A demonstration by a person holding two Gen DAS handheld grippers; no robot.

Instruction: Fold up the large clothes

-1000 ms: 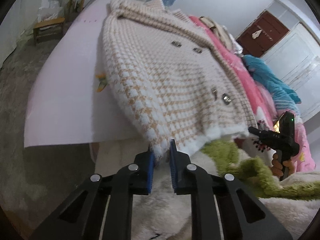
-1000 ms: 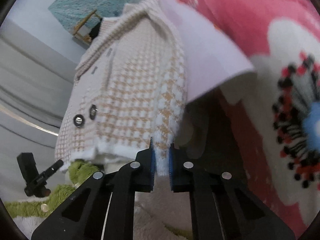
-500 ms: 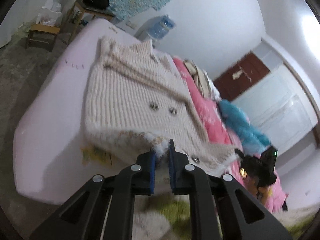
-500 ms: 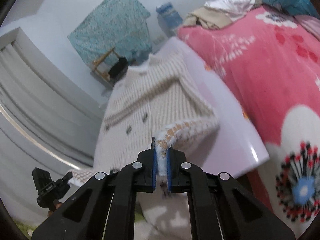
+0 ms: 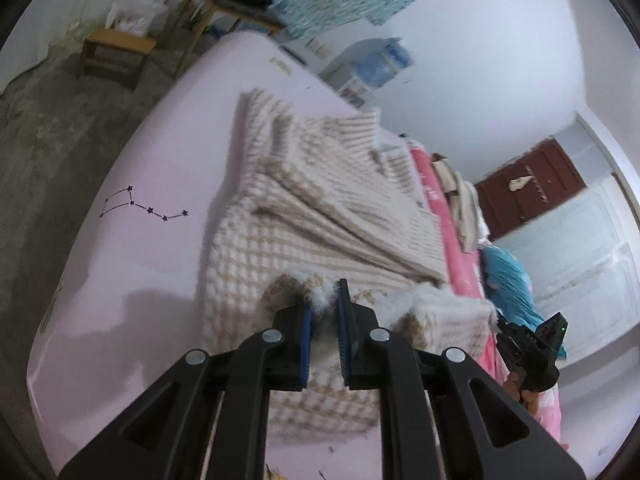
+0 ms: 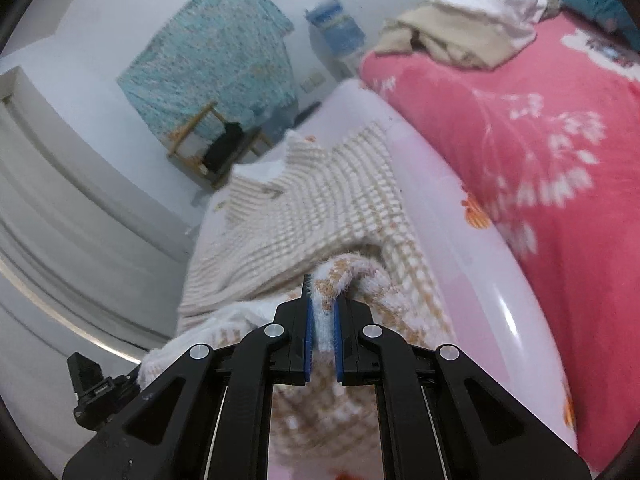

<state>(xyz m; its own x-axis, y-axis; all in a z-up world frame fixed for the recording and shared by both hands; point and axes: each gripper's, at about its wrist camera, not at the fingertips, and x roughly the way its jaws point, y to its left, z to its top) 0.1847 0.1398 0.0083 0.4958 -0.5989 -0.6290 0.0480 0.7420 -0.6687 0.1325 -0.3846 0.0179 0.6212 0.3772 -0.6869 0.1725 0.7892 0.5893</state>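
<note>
Nothing readable is showing; only a star-constellation drawing is lying printed on the pale pink sheet

Soft daylight, heavy fisheye bending, dark corners, motion blur throughout.

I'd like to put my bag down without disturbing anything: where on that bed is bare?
The pale pink sheet is bare beside the checked coat, around the printed star pattern. A narrower bare strip runs between coat and pink floral blanket. That blanket's far end is crowded with piled clothes.
</note>
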